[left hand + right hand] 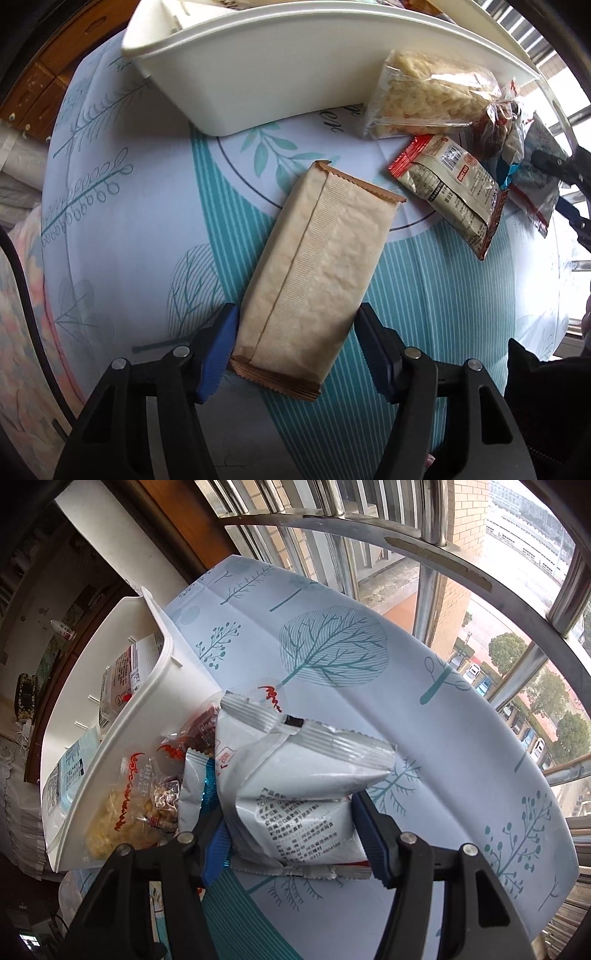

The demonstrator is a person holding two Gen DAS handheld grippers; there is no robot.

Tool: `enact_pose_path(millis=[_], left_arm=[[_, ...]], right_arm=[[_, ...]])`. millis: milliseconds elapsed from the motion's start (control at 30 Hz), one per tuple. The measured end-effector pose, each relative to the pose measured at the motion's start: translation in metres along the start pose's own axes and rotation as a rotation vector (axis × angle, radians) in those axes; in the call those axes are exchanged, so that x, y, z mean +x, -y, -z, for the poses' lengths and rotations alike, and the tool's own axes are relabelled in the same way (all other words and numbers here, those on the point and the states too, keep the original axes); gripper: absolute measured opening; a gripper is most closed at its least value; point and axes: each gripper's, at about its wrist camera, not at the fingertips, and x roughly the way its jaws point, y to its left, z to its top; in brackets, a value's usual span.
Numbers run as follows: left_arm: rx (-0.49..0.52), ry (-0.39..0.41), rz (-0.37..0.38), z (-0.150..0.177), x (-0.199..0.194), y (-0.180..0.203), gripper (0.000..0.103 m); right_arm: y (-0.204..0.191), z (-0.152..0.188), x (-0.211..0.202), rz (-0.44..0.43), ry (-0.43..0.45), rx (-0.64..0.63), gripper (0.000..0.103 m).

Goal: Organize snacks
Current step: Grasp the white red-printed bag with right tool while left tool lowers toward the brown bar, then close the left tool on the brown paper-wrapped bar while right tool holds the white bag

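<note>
A beige snack packet [314,273] with brown crimped ends lies on the patterned tablecloth [122,229]. My left gripper [295,332] straddles its near end, blue pads touching both sides. A white bin [295,74] stands behind it. My right gripper [291,830] is closed on a silver-white snack packet [295,794], which rests against the bin's [122,738] outer wall. In the left wrist view the right gripper [569,192] shows at the far right with that packet [535,173].
A clear bag of pale crisps [432,96], a red-and-silver sachet [450,184] and a dark snack bag [498,129] lie by the bin. The bin holds several packets [122,679]. Window bars [406,546] stand beyond the table's far edge.
</note>
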Motion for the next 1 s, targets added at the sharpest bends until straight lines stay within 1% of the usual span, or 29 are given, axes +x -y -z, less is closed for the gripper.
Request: enact_pose_path(millis=[133, 433, 500, 567, 667, 700, 733, 767, 833, 867, 900, 1000], left_arm=[[-0.027, 0.005, 0.013, 0.009, -0.006, -0.011, 0.063], [-0.031, 0.092, 0.020, 0.036, -0.038, -0.032, 0.059], [-0.033, 0.113, 0.024, 0.041, -0.047, -0.042, 0.059], [-0.043, 0.134, 0.033, 0.046, -0.058, -0.044, 0.058], [-0.067, 0.171, 0.048, 0.052, -0.076, -0.050, 0.053], [-0.076, 0.189, 0.070, 0.054, -0.083, -0.054, 0.027], [-0.087, 0.198, 0.089, 0.054, -0.089, -0.058, 0.010], [-0.100, 0.204, 0.102, 0.056, -0.098, -0.059, 0.010], [-0.123, 0.216, 0.133, 0.051, -0.103, -0.064, 0.010], [-0.133, 0.217, 0.135, 0.049, -0.104, -0.062, 0.010], [-0.141, 0.213, 0.136, 0.048, -0.106, -0.058, 0.010], [-0.181, 0.191, 0.161, 0.051, -0.106, -0.066, 0.011]], right_arm=[[0.000, 0.008, -0.003, 0.001, -0.020, 0.010, 0.061], [-0.004, 0.030, -0.024, -0.019, -0.013, 0.008, 0.061], [-0.007, 0.035, -0.030, -0.035, -0.004, -0.001, 0.061], [-0.011, 0.041, -0.037, -0.053, 0.007, -0.019, 0.061], [-0.018, 0.050, -0.047, -0.064, 0.023, -0.053, 0.061], [-0.021, 0.053, -0.051, -0.069, 0.026, -0.063, 0.061], [-0.023, 0.057, -0.054, -0.075, 0.029, -0.071, 0.061], [-0.026, 0.060, -0.057, -0.083, 0.031, -0.077, 0.061], [-0.033, 0.063, -0.061, -0.106, 0.030, -0.083, 0.061], [-0.037, 0.065, -0.062, -0.116, 0.031, -0.090, 0.061], [-0.041, 0.066, -0.064, -0.125, 0.032, -0.101, 0.061], [-0.052, 0.070, -0.068, -0.152, 0.033, -0.134, 0.061]])
